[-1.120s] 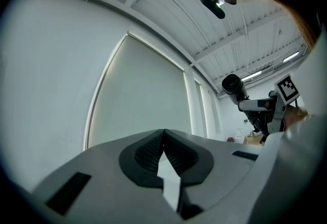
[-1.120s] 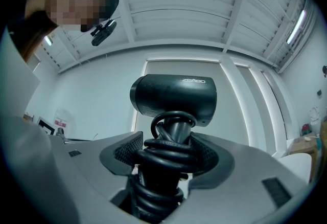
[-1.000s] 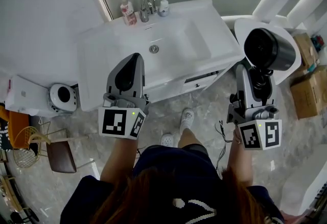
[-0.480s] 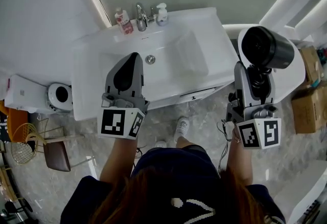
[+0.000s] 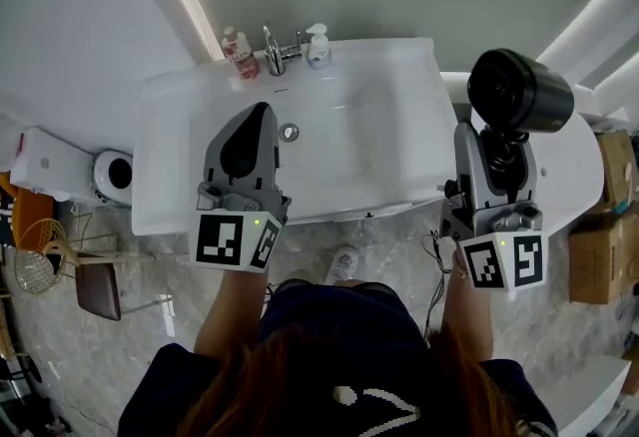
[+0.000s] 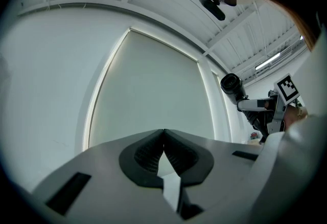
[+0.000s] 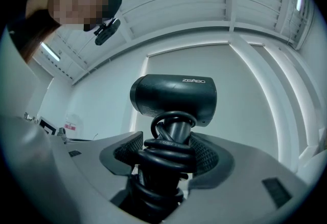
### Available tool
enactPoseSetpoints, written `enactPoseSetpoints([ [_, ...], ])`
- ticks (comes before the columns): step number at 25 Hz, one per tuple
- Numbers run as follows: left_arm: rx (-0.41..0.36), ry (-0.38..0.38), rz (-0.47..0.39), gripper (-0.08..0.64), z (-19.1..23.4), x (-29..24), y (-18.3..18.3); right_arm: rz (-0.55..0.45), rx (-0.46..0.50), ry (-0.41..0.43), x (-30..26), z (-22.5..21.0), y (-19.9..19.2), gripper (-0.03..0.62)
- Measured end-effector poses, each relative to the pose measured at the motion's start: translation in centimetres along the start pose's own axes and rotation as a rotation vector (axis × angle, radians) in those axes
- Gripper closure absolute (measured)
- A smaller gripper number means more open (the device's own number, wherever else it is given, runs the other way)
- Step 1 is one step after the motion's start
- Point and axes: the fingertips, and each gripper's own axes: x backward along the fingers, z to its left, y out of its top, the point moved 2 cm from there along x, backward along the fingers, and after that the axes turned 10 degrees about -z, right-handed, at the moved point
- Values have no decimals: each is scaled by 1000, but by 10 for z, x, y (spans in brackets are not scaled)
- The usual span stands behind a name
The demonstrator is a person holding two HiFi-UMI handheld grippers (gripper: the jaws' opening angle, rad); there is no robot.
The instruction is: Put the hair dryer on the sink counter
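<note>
The black hair dryer (image 5: 519, 91) stands upright in my right gripper (image 5: 496, 148), which is shut on its handle, where the black cord is coiled. In the right gripper view the dryer (image 7: 173, 95) rises from between the ribbed pads (image 7: 125, 152). It hangs just past the right end of the white sink counter (image 5: 404, 76). My left gripper (image 5: 262, 111) is shut with nothing in it and hovers over the basin (image 5: 329, 141). The left gripper view shows its tips (image 6: 163, 132) touching, with the dryer (image 6: 231, 86) off to the right.
A faucet (image 5: 272, 46), a pink-labelled bottle (image 5: 238, 54) and a white pump bottle (image 5: 318, 44) stand at the counter's back edge. A white curved fixture (image 5: 579, 161) lies right of the counter. On the floor are a round white bin (image 5: 110, 171), a brown stool (image 5: 97, 290) and a cardboard box (image 5: 604, 260).
Both grippers have moved forward toward the sink, so the counter now lies under the left gripper and close beside the dryer. The grip on the dryer is unchanged.
</note>
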Motion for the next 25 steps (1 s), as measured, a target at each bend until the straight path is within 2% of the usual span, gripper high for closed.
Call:
enactPoseSetpoints([
  [3, -6, 11, 10, 541, 0, -18, -5, 5, -14, 12, -20, -12, -6, 298],
  [9, -10, 9, 22, 541, -7, -29, -16, 21, -31, 0, -18, -28, -20, 298],
  [19, 10, -75, -4, 541, -7, -75, -39, 7, 5, -66, -32, -51, -33, 298],
  [25, 33, -145, -6, 541, 15, -134, -48, 4, 25, -106, -85, -59, -43, 298],
])
